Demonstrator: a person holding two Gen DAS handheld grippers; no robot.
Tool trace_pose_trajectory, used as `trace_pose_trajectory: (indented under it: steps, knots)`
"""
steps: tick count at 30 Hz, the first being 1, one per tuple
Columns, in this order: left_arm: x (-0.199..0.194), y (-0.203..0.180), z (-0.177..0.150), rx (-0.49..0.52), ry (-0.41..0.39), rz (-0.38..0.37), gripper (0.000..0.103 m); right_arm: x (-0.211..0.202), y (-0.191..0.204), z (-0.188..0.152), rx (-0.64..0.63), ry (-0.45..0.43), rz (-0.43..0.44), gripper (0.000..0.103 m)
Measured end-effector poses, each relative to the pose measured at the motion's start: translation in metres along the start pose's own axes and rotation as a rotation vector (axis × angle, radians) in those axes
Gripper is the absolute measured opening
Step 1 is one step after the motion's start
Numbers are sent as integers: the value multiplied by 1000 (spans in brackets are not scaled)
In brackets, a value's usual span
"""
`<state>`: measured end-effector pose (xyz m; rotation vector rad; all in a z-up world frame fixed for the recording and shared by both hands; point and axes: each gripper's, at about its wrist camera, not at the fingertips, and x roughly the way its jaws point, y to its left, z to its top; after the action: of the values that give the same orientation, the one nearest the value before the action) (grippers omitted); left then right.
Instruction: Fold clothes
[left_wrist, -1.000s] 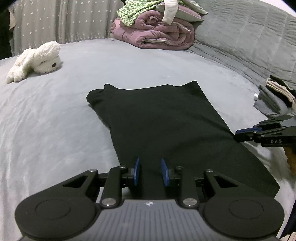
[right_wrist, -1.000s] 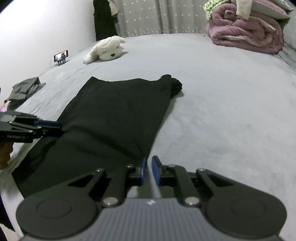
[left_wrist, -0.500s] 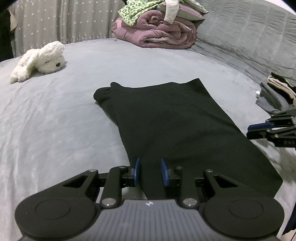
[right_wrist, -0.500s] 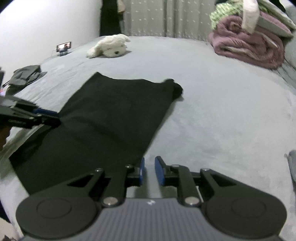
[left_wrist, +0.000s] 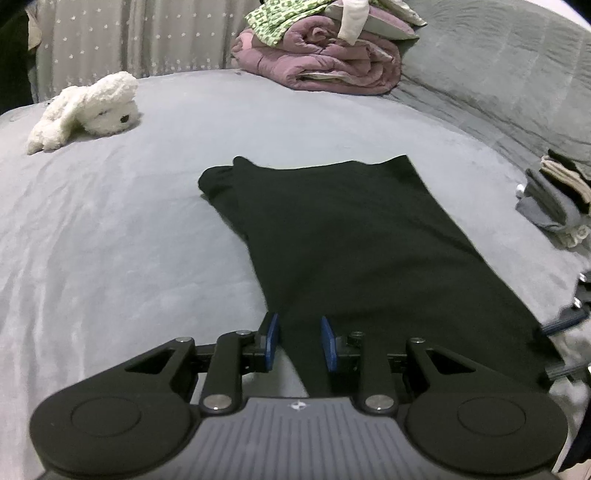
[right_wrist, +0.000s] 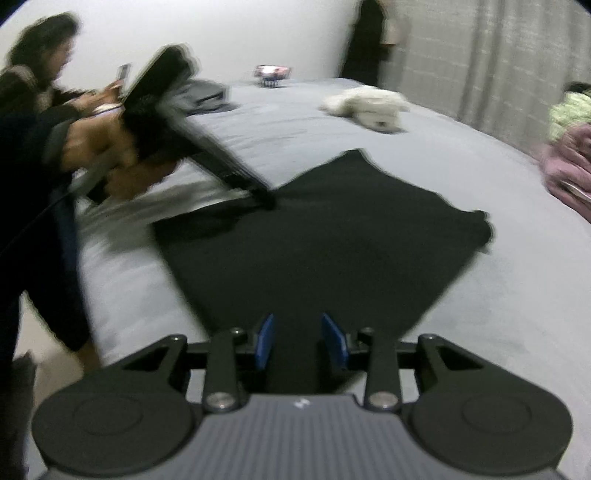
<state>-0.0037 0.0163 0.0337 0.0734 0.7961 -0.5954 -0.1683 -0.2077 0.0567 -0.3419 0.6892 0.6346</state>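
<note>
We note the black garment (left_wrist: 354, 243) flat on the grey bed (left_wrist: 110, 229), long axis running away from both grippers. Left gripper (left_wrist: 298, 341) parted, empty, at the near left edge; right gripper (right_wrist: 301, 341) likewise parted over the near hem. Both equally near.

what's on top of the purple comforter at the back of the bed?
On the purple comforter: a green patterned cloth and a cream strip draped over it. Anything beneath them is covered.
</note>
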Motion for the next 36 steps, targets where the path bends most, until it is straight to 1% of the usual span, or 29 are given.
trace_pose_trajectory:
  steps: [2, 5, 8, 12, 13, 15, 16, 17, 18, 20, 24, 26, 29, 34, 36]
  knots:
    - [0, 1, 0, -7, 1, -2, 26, -1, 9, -2, -50, 4, 40, 39]
    - [-1, 0, 0, -1, 0, 2, 26, -2, 21, -5, -116, 12, 80, 44]
    - [-1, 0, -1, 6, -1, 6, 26, 2, 30, -10, -184, 41, 47, 47]
    - [-1, -1, -1, 14, -1, 10, 26, 6, 33, -13, -243, 51, -11, 46]
    - [-1, -2, -1, 19, -1, 12, 26, 7, 33, -13, -251, 51, -31, 45]
    - [-1, -3, -1, 28, -1, 17, 26, 9, 31, -13, -265, 51, -61, 37]
    - [-1, -3, 0, 28, 0, 18, 26, 9, 30, -13, -265, 47, -60, 29]
    - [-2, -2, 0, 25, 1, 18, 26, 8, 29, -12, -260, 40, -53, 19]
    - [-3, -2, 1, 23, 2, 19, 26, 7, 28, -10, -253, 30, -48, 16]
    - [-6, -2, 2, 23, 0, 21, 26, 3, 25, -8, -238, 7, -51, 15]
    - [-25, -6, 3, 74, -54, 14, 26, -2, 18, -4, -206, -31, -55, 15]
    - [-37, -9, 3, 109, -86, -14, 26, -5, 16, 0, -189, -48, -54, 15]
    - [-52, -17, 0, 158, -120, -92, 27, -10, 10, 5, -151, -75, -50, 15]
    - [-67, -41, -11, 278, -136, -246, 30, -12, -1, 14, -78, -113, -64, 11]
    - [-72, -48, -16, 323, -142, -286, 31, -11, -4, 18, -52, -121, -77, 9]
